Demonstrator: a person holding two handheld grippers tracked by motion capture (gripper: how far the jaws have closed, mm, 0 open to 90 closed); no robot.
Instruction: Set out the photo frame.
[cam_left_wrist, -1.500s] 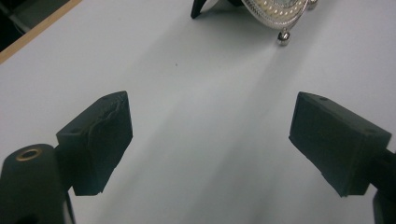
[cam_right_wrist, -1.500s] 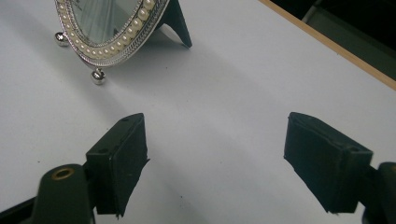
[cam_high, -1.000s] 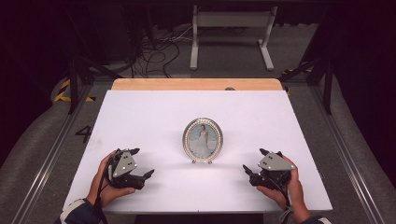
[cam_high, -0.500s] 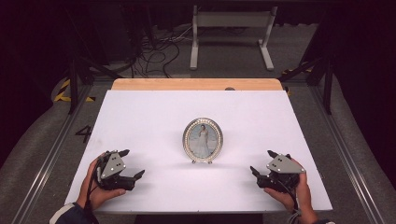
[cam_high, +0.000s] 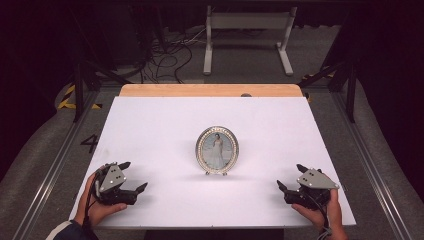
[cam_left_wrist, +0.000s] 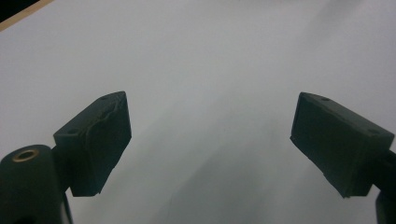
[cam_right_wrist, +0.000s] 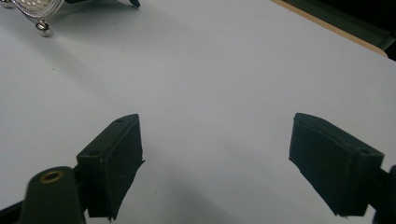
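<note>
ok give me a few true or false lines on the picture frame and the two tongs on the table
1. The oval picture frame stands upright near the middle of the white table. True.
2. The left tongs are shut on the frame. False: they are open and empty, well off to the frame's left.
3. The right tongs are open with nothing between the jaws. True.
4. The frame lies flat, face down. False: it stands on small feet, picture facing the person.
5. Both tongs sit near the table's front edge, one on each side of the frame. True.
</note>
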